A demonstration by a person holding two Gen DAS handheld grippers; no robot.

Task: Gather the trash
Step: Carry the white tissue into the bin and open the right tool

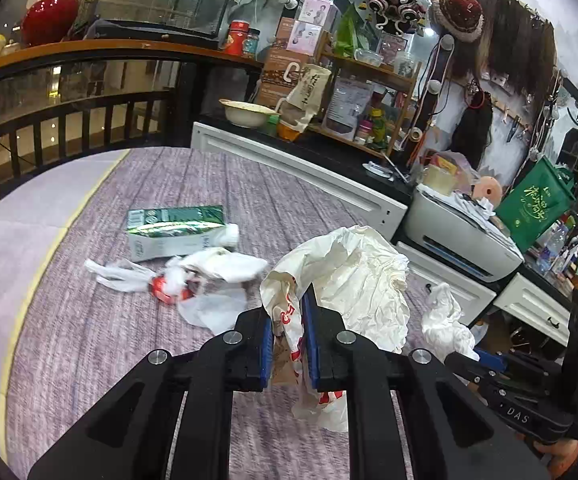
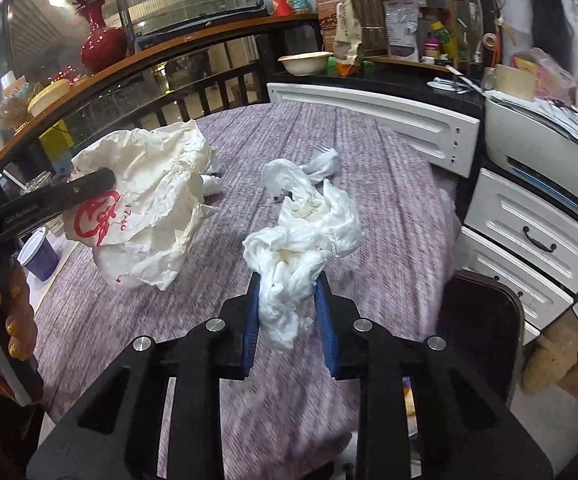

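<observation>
In the left wrist view my left gripper (image 1: 287,312) is shut on the edge of a crumpled white plastic bag (image 1: 353,276) with red print, and the bag hangs open above the table. My right gripper (image 2: 287,284) is shut on a wad of white tissue (image 2: 301,240), lifted off the purple tablecloth (image 2: 389,184). From the right wrist view the bag (image 2: 149,188) hangs to the left, pinched by the left gripper (image 2: 107,190). On the cloth lie a green carton (image 1: 173,228), white wrappers (image 1: 225,264) and a red wrapper (image 1: 165,286).
Another crumpled tissue (image 2: 321,160) lies further back on the table. A purple cup (image 2: 41,254) stands at the left edge. White drawers (image 2: 529,236) and a printer (image 2: 549,152) crowd the right side, a dark railing (image 1: 69,116) the back. A hand (image 2: 5,320) holds the left tool.
</observation>
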